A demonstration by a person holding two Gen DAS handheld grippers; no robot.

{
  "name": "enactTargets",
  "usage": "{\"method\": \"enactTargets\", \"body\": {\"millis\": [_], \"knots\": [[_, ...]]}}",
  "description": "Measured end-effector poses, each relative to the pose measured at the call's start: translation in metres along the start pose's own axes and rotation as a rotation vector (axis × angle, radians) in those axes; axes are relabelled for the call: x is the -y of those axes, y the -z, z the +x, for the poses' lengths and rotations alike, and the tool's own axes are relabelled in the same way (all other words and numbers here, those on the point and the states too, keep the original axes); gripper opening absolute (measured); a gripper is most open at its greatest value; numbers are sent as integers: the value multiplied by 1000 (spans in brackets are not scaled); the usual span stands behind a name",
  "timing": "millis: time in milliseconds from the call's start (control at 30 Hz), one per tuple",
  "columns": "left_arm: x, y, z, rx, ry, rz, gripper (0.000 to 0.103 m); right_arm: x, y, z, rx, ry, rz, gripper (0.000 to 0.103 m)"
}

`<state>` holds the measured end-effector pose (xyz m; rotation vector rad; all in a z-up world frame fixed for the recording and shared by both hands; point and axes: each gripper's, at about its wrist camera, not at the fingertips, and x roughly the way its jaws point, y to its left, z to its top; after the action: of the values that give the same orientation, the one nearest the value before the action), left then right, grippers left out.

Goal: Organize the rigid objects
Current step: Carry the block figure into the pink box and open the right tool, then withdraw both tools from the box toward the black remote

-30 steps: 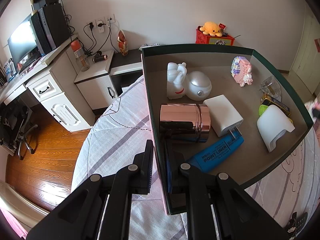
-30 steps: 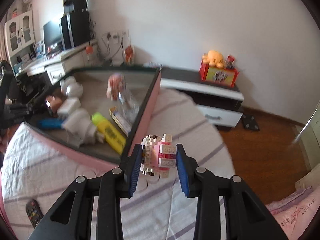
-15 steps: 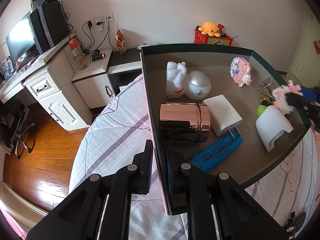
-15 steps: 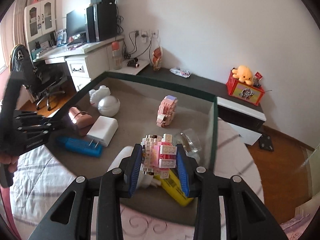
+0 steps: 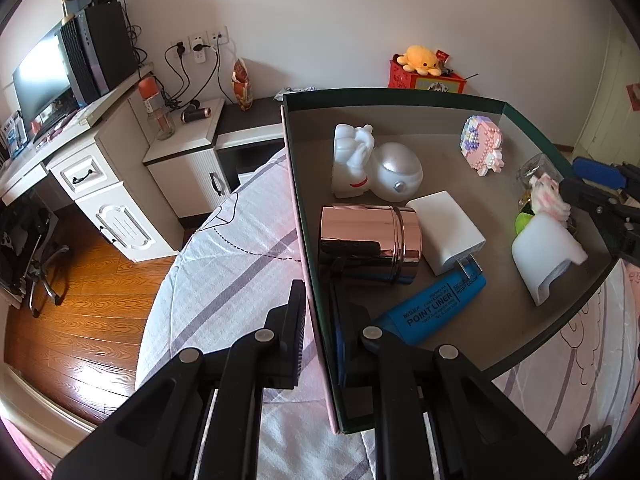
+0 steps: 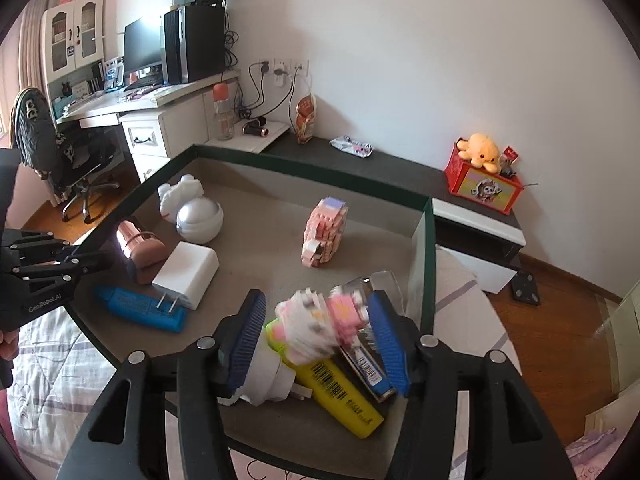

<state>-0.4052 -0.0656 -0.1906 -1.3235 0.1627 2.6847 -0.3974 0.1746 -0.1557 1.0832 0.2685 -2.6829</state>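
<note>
Now our right gripper (image 6: 320, 336), jaws just opened, frees the light, brittle block toy (image 6: 320, 326); left gripper (image 5: 320, 336) clamps the box wall (image 5: 316, 300).

Readable text in the box and on the tool

The blue marker (image 5: 434, 307) reads "POINT LINER"; the left gripper (image 6: 44, 276) body carries "GenRobot.AI". Barcodes on the yellow marker (image 6: 340, 392) show no legible digits.

A pink-and-white brick figure (image 6: 320, 326) showed blurred and tilted, loose above a yellow marker (image 6: 340, 388) at the near right corner of the shallow dark-rimmed box (image 5: 400, 94). On the box's grey floor also lay a rose-gold canister (image 5: 370, 244) on its side, a white charger (image 5: 446, 232), a blue marker (image 5: 432, 308) and another brick figure (image 5: 482, 150), upright.
</note>
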Motion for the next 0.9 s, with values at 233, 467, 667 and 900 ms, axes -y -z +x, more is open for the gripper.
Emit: {"method": "enactTargets", "body": {"millis": [233,467,667,900], "knots": [[-2,0,-3,3,-8,-22,14,2,-1,-23,31,23,-5,71],[0,1,-28,55,-53,-40,19,-1,8,-60,58,26,-22,75],[0,13,-77,137,-80,-57,56,-1,30,-95,71,35,-23,78],[18,48,-124,174,-79,-50,88,5,77,-123,44,41,16,79]]}}
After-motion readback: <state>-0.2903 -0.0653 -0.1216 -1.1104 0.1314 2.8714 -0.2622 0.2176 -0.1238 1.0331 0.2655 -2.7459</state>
